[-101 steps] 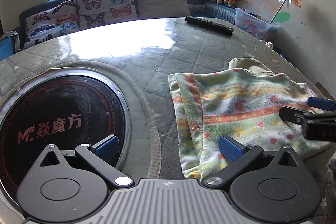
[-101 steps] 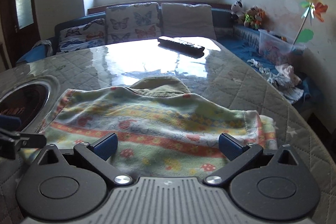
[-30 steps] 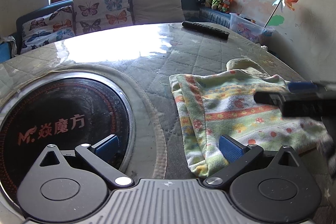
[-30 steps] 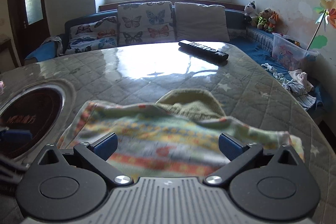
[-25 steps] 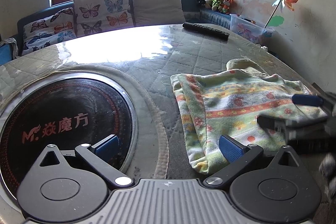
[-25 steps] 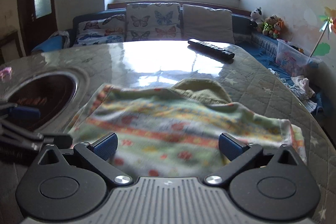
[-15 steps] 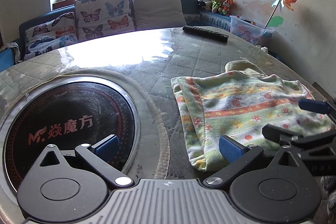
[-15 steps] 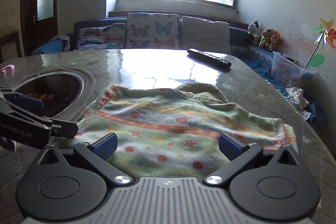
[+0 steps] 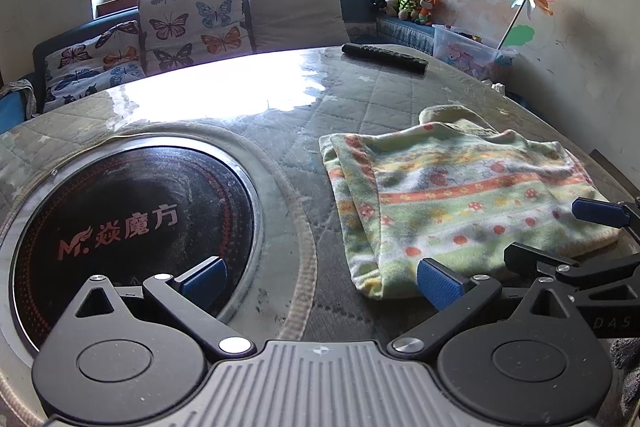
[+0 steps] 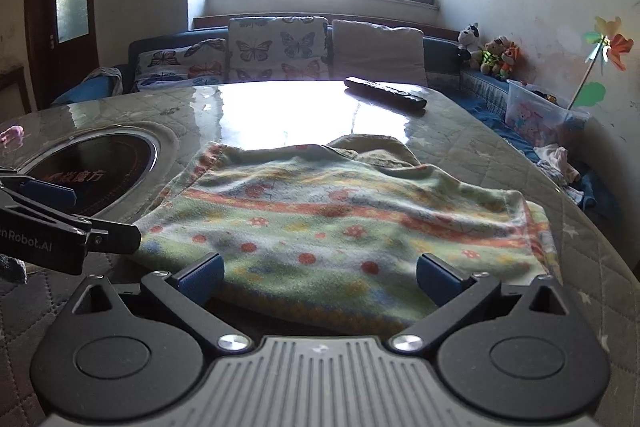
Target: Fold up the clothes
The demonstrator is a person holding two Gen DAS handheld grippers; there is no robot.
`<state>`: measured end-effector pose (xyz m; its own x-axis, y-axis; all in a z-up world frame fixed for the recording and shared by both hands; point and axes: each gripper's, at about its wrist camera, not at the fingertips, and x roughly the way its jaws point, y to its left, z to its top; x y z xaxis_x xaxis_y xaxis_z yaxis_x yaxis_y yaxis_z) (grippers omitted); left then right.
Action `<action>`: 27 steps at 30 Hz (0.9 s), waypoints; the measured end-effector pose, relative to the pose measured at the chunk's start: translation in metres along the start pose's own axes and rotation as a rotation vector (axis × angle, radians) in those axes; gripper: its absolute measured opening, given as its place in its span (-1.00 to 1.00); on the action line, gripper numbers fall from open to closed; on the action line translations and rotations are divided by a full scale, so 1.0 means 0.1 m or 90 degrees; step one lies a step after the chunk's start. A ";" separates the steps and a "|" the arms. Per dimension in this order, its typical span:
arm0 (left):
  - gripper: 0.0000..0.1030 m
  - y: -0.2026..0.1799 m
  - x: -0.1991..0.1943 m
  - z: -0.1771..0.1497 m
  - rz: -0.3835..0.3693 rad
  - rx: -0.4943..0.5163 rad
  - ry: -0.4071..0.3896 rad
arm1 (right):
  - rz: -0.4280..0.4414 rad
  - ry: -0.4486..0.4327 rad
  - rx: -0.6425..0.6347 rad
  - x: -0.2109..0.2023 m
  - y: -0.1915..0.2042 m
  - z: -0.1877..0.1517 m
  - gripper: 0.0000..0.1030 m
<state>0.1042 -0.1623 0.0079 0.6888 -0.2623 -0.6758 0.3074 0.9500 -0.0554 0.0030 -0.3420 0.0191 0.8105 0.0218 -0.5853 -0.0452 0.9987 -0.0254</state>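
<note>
Left wrist view was taken up on its left by a round black cooktop (image 9: 132, 223) set into the quilted table (image 9: 384, 95). The left gripper (image 9: 320, 277) was held with its blue-padded fingers spread wide and nothing between them, low over the table. Its left pad was seen over the cooktop's edge, its right pad just beside the near left corner of the folded striped garment (image 9: 460, 195). To the right, the garment was laid flat on the table. In the right wrist view, the right gripper (image 10: 320, 273) was likewise spread apart and empty, at the garment's near edge, with the cloth seen stretching away between the pads. Farther back, a black remote control (image 10: 386, 93) was seen on the table.
</note>
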 end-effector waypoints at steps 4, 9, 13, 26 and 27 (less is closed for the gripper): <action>1.00 -0.03 -0.04 -0.04 -0.004 0.008 0.002 | -0.007 0.004 0.017 -0.06 -0.02 -0.04 1.00; 1.00 -0.08 -0.08 -0.08 -0.004 0.019 0.004 | -0.018 0.012 0.037 -0.11 -0.04 -0.10 1.00; 1.00 -0.10 -0.11 -0.13 -0.004 0.026 0.006 | -0.027 0.019 0.052 -0.14 -0.04 -0.16 1.00; 1.00 -0.18 -0.24 -0.27 -0.010 0.045 0.007 | -0.049 0.038 0.082 -0.30 -0.04 -0.32 1.00; 1.00 -0.19 -0.25 -0.28 -0.011 0.047 0.008 | -0.050 0.039 0.085 -0.31 -0.04 -0.34 1.00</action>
<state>0.0630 -0.1686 0.0049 0.6745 -0.2756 -0.6849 0.3667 0.9303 -0.0133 -0.0416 -0.3480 0.0098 0.7710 -0.0556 -0.6344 0.0982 0.9947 0.0321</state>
